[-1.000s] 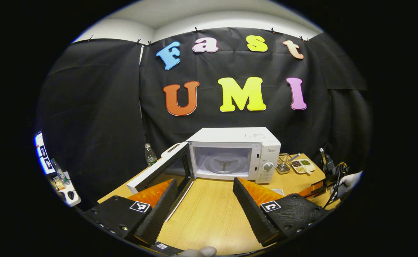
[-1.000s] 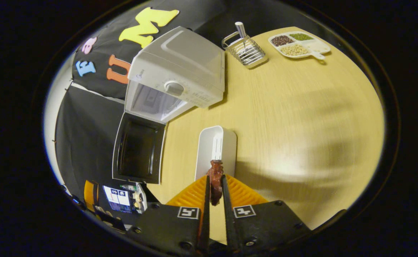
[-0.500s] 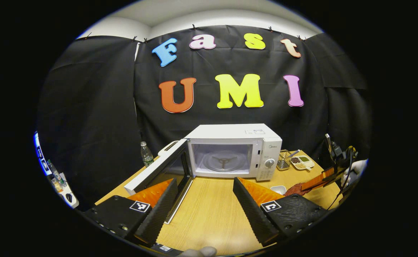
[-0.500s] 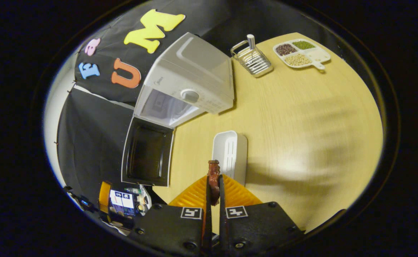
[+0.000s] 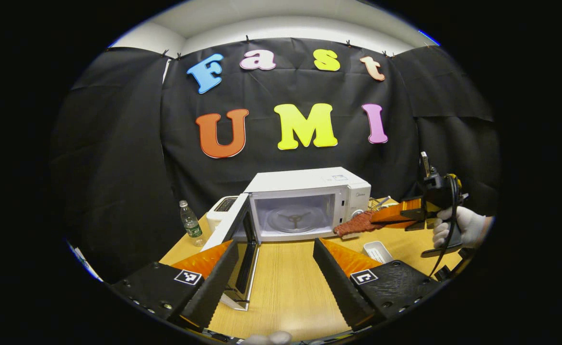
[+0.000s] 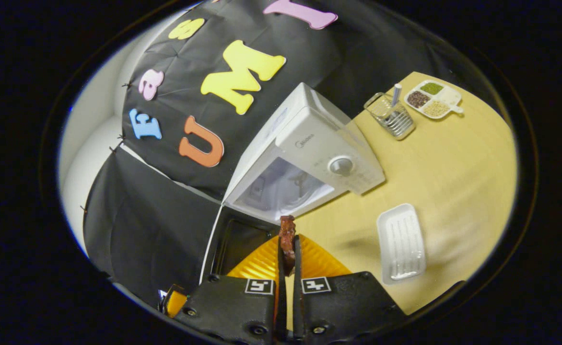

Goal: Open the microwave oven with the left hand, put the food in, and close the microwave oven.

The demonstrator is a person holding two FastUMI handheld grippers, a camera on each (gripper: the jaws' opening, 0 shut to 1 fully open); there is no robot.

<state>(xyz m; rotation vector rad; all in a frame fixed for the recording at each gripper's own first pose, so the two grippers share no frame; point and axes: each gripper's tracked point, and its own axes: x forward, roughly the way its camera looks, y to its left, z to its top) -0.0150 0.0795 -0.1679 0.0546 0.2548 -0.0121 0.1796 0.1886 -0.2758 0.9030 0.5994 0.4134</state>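
While the left gripper hangs with jaws wide apart before the microwave, the right gripper pinches the meat; its tip nears the open cavity.

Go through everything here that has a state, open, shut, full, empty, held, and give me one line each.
microwave oven: door swung open, turntable bare.
food: held in the air in front of the oven opening, not yet inside.
right gripper: shut on the food.
left gripper: open, holding nothing.
white tray: empty, flat on the table.
divided dish: filled with beans or grains.
water bottle: upright, capped.
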